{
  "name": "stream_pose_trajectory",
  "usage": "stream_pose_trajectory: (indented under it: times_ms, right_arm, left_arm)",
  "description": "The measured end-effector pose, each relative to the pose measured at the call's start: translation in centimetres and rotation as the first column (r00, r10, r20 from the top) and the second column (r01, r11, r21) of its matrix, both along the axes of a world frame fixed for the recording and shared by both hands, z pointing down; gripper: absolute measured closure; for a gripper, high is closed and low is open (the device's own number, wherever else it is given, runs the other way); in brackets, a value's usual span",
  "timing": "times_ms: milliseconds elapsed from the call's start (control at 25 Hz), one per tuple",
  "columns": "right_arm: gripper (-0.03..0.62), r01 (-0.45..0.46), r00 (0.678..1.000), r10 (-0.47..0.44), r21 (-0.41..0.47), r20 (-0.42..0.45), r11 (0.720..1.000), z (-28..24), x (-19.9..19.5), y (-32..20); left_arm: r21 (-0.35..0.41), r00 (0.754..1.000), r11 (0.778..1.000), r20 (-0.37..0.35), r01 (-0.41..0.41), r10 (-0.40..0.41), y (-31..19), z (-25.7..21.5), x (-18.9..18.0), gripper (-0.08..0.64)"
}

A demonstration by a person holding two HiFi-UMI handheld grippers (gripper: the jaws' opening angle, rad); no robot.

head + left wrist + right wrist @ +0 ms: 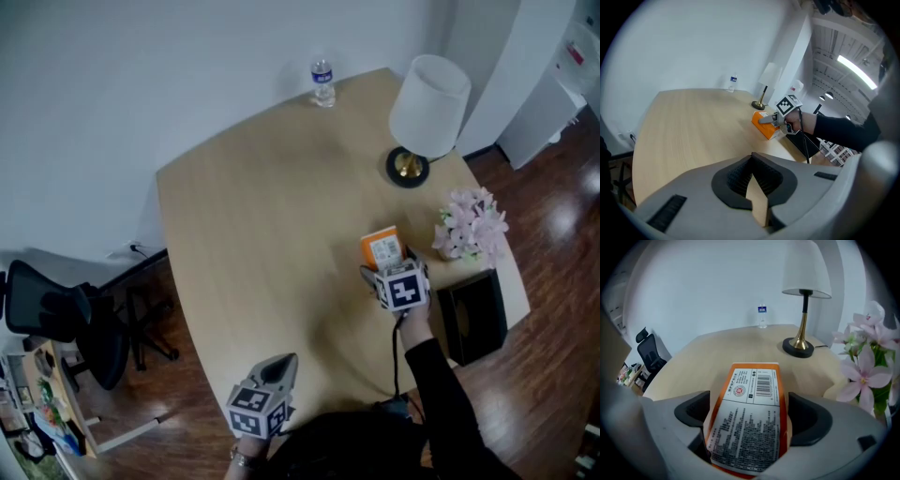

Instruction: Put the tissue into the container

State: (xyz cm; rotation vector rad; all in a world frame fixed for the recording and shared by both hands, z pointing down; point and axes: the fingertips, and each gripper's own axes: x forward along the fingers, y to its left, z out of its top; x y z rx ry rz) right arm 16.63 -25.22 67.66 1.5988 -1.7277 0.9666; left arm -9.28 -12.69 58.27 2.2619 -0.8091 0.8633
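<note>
An orange tissue pack (382, 249) (750, 423) lies on the wooden table (262, 225) near its right side, label up. My right gripper (389, 264) (747, 414) reaches over it from the near side. Its jaws stand wide open with the pack between them, and the pads are not pressing on it. A black box-shaped container (473, 314) sits at the table's right edge, just right of that gripper. My left gripper (281, 364) (751, 161) hovers by the near table edge, shut and holding nothing. In the left gripper view the pack (765, 125) shows far ahead.
A white-shaded lamp (427, 112) on a brass stem stands behind the pack. Pink flowers (472, 225) stand to the pack's right, close to the container. A water bottle (322, 82) is at the far table edge. An office chair (66, 319) is on the floor at left.
</note>
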Motion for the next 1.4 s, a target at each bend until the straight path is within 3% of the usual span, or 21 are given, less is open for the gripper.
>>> stream_pose_trajectory:
  times_ms: [240,560,800,1040,1240,1400]
  right_arm:
    - [0.086,-0.024,1.000,0.023,-0.059,-0.017,0.998,2.2,0.7,0.4]
    - [0.138,-0.019,0.999,0.019,-0.020,0.026,1.000,-0.6,-1.4,2.4]
    - [0.138,-0.009,0.996,0.006,0.030,0.088,1.000,-5.3,-7.5,8.9]
    - [0.138,-0.021,0.994,0.015,0.052,0.110,0.998,-7.7,-13.5,16.8]
    - [0.138,-0.033,0.998,0.030,0.043,0.062,0.999,-8.1,-13.0,20.8]
    - [0.138,-0.041,0.997,0.037,0.055,0.070,0.998,-8.5,-9.5,22.1]
  left_arm:
    - [0.006,1.000,1.000,0.004,-0.010,0.010,0.0,0.3,0.4,0.557]
    - [0.023,1.000,0.999,0.001,-0.024,0.024,0.4,-0.2,-0.3,0.557]
    - [0.064,0.991,0.991,-0.060,-0.114,0.118,1.0,-1.5,1.2,0.557]
    - [0.085,0.966,0.976,-0.147,-0.201,0.212,3.2,-2.6,1.9,0.557]
    - [0.086,0.943,0.959,-0.178,-0.271,0.282,5.7,-2.8,4.9,0.557]
    - [0.070,0.943,0.962,-0.189,-0.265,0.274,7.1,-3.0,7.9,0.557]
